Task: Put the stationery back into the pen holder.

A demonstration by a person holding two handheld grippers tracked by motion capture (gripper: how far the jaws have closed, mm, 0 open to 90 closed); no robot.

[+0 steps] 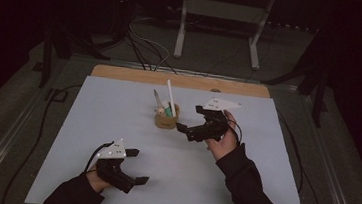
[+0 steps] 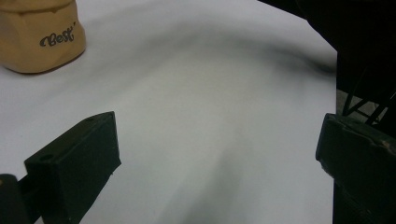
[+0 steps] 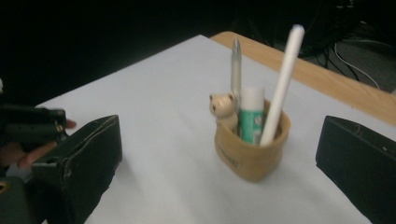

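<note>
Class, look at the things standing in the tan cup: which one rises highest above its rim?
The white pen leaning at the right of the cup. Its tip tops the grey pen, the glue stick and the bear-topped piece.

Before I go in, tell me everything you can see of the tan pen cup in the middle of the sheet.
The pen cup is a small tan holder with soft, rounded sides, wood or leather by the look; dark script on its side reads "Best" in the left gripper view. It stands upright on the pale sheet, near the middle and toward the far edge. Inside stand a long white pen leaning outward, a silver pen, a white and green tube and a small bear figure. The right gripper is close beside it, jaws open, not touching.
</note>
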